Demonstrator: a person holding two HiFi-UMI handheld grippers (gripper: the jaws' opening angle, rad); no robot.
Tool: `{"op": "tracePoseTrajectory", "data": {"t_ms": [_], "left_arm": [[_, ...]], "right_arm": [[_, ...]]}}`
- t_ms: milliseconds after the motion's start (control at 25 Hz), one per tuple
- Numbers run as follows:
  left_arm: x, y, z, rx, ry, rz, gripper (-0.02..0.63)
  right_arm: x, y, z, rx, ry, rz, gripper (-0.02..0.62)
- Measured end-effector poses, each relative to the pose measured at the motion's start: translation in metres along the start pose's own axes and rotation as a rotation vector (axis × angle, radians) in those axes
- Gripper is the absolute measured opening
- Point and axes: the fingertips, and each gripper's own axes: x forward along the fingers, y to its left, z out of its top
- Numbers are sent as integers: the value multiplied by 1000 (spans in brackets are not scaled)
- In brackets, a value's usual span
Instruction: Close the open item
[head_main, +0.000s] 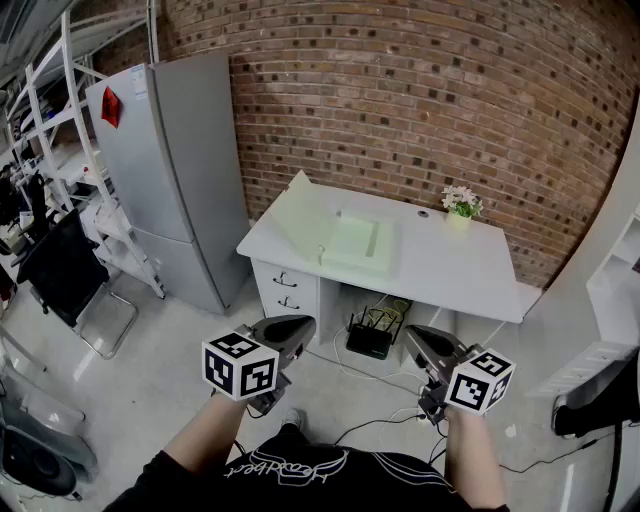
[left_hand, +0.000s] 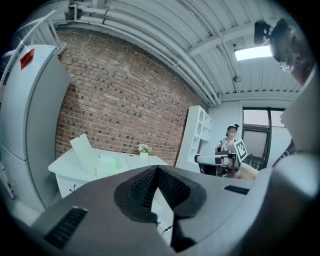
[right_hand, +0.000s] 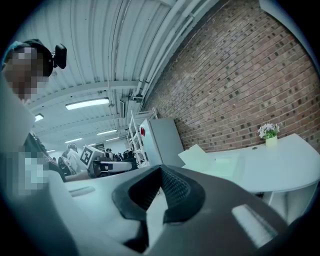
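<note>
Straight ahead, well beyond both pairs of jaws, one flat pale-green box (head_main: 355, 245) is seen lid-up on one smooth white desk (head_main: 470, 268). Left gripper (left_hand: 157, 170) and right gripper (right_hand: 160, 169) are closed, ribbed dark pads (left_hand: 142, 187) touching, nothing held.

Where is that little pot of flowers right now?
In the head view, the flower pot stands at the back edge of the desk, by the brick wall, to the right of the open green box.

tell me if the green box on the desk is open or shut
Open: the pale green box on the white desk has its lid standing up at its left side, tray exposed.
</note>
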Motion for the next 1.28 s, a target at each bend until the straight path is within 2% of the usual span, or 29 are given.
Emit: {"op": "tracePoseTrajectory", "data": {"t_ms": [320, 720, 1040, 1280], "left_arm": [[-2, 11, -1, -23, -6, 11, 2], [12, 43, -22, -153, -6, 47, 2], [38, 72, -28, -167, 25, 53, 2], [66, 111, -19, -171, 53, 69, 2]], "right_arm": [[-1, -9, -4, 0, 1, -36, 3], [10, -32, -24, 47, 24, -58, 3], [30, -64, -25, 82, 17, -69, 3], [56, -101, -18, 122, 8, -83, 3]]}}
